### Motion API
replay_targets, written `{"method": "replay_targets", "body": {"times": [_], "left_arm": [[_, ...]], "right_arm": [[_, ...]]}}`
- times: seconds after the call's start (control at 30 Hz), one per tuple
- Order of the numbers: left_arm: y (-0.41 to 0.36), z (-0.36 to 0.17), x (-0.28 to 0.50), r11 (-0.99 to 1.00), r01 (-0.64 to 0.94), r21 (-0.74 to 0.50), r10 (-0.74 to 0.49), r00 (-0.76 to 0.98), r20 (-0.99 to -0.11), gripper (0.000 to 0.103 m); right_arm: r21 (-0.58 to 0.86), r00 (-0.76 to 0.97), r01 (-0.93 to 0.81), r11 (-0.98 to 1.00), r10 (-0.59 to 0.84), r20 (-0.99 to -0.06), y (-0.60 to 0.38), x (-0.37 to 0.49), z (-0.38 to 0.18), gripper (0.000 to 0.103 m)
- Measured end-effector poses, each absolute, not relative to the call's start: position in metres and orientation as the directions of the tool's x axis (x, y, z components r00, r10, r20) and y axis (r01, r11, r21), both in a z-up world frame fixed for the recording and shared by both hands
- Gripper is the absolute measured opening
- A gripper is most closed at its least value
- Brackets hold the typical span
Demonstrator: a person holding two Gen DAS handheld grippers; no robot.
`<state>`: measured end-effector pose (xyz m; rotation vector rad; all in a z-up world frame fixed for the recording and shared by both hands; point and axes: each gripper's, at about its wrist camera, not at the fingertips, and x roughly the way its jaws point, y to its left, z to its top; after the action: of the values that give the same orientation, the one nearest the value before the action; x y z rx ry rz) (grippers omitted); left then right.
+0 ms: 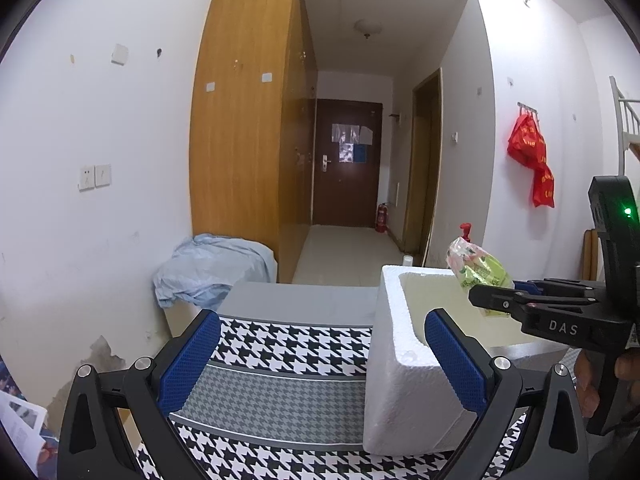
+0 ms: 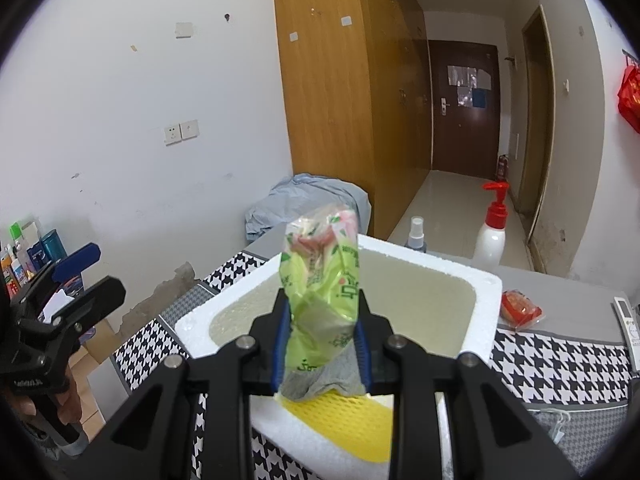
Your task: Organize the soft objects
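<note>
**Green packet held over the foam box; sorting partly done**

Right claw point(image 2: 320, 320): clamped on a soft green packet point(image 2: 320, 280), the blue pads pinching its lower half. The packet stands upright between the fingers and sags a little above them. It hangs directly over the open white foam box point(image 2: 486, 300), clear of the rim and not yet inside.

Below the right claw: a grey cloth item point(image 2: 320, 380) and a yellow mesh item point(image 2: 344, 412) lie at the near end of the box. I judge these to be soft things already put away. The rest of the box floor, ahead of the claw, shows bare.

Left claw point(image 1: 328, 360): spread wide and holding nothing. It hovers low over the houndstooth cover of the desk point(image 1: 280, 344), with its right-hand finger just beside the foam box's outer wall; whether it touches, I cannot tell.

Ahead and to the right of the right claw: a small red packet point(image 2: 520, 306) lies on the desk just beside the box, outside it. A pump bottle point(image 2: 492, 232) and a spray bottle point(image 2: 416, 236) stand beyond the far rim. Further right, a remote control point(image 2: 628, 324) rests on the desk edge.

Assessment: some items stowed, one in hand awaiting release, and the red packet probably still to collect.
</note>
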<state>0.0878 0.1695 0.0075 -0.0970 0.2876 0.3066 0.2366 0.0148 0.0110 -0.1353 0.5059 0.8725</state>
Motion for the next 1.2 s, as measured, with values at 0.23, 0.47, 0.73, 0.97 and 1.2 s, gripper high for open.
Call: {"method": "replay_targets", "body": {"times": [0.23,0.47,0.73,0.97,1.2], "left_arm": [[0.175,0.006,0.09,0.948,-0.312,-0.062,0.28,0.912,-0.3,0.102],[0.176,0.006,0.088,0.946,-0.318,-0.061,0.286,0.91,-0.299,0.102],[0.173,0.009,0.086,0.947,-0.317,-0.055,0.288,0.911,-0.297,0.102],[0.164,0.014,0.083,0.949,-0.311,-0.045,0.284,0.912,-0.295,0.102],[0.15,0.022,0.076,0.953,-0.302,-0.034,0.282,0.919,-0.274,0.102]], "right_arm": [[0.105,0.527,-0.755,0.647,0.695,-0.49,0.019,0.24,0.007,0.065],[0.107,0.546,-0.746,0.657,0.696,-0.467,0.013,0.236,0.011,0.09],[0.097,0.56,-0.744,0.662,0.695,-0.45,0.006,0.229,0.015,0.101],[0.08,0.58,-0.747,0.66,0.705,-0.408,-0.01,0.212,0.026,0.103],[0.063,0.594,-0.748,0.661,0.709,-0.38,-0.022,0.201,0.034,0.103]]}}
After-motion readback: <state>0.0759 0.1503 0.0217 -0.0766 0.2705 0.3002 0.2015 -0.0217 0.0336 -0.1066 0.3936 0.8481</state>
